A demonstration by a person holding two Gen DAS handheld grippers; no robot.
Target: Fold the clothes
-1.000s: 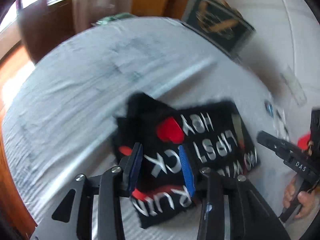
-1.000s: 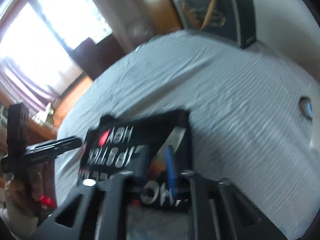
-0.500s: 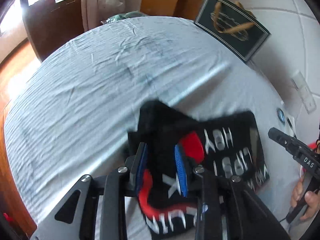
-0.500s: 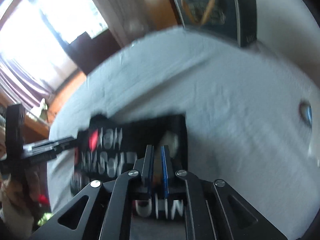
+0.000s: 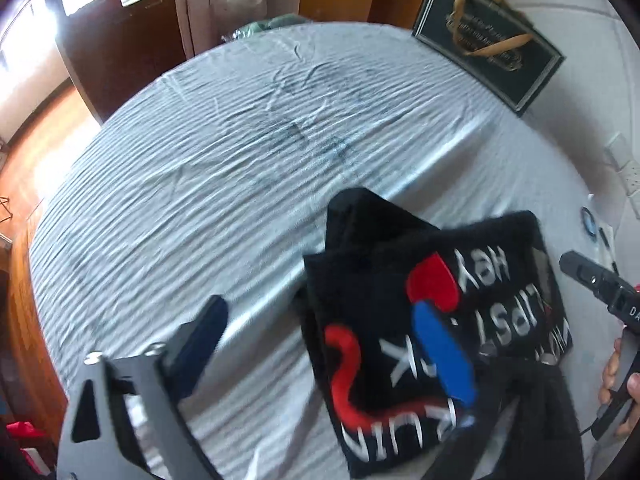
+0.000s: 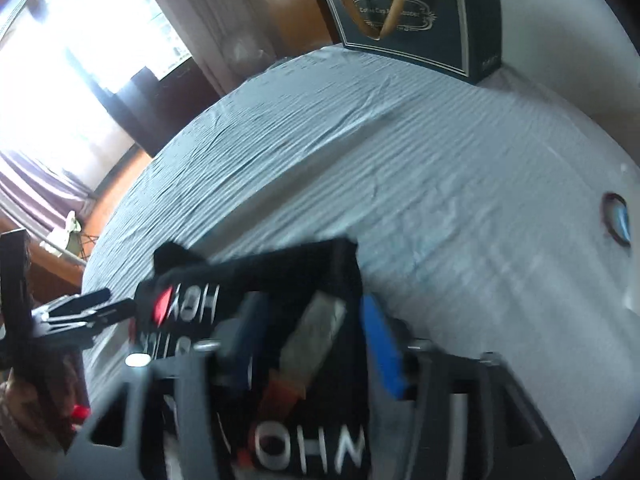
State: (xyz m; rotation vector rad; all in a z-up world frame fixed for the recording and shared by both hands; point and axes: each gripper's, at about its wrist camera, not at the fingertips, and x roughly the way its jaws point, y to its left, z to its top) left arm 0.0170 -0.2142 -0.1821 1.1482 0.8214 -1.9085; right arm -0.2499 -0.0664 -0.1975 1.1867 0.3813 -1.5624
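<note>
Jaws opening over a soft black shirt on the bed.

Left hand-held gripper (image 5: 324, 344) is opening, spread wide, one pad over the sheet (image 5: 224, 160) and the blue one above the shirt (image 5: 400, 280), nothing pinched; right hand-held gripper (image 6: 312, 344) is also opening, the shirt's near edge and a grey label lying between its pads but no longer pressed. The shirt, black with white lettering and red print, lies folded into a rough rectangle on the striped sheet, one dark flap poking out at its far left corner. It looks light, limp and non-slippery, likely to sag and unfold if lifted by one point; best taken at two corners of a folded edge, both layers together. A bag (image 6: 416, 16) stands well apart at the far side of the bed.
</note>
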